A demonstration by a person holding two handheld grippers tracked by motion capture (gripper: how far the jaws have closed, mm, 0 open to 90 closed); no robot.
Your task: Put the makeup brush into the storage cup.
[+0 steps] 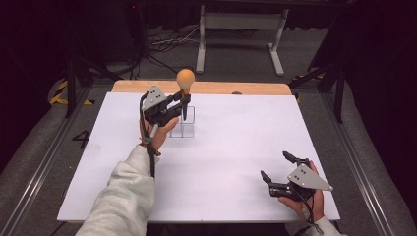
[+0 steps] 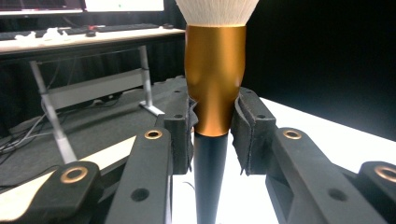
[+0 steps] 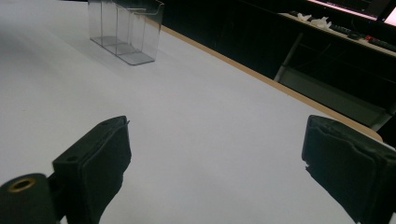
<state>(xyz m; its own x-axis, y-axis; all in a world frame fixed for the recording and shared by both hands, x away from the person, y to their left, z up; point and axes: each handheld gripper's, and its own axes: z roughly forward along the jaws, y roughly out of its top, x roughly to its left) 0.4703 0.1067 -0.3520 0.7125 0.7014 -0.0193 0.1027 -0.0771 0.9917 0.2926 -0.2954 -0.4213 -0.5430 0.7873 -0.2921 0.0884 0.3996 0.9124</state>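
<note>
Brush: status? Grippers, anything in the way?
Left gripper shut on brush, upright over clear holder. Right gripper open, empty, resting near table edge. Nothing in the way.

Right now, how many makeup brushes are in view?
1: the brush is upright, clamped in the left gripper above the clear organizer. The hand may hide part of the organizer.

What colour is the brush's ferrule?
Copper-orange, the ferrule above a black handle; clearest in the left gripper view.
</note>
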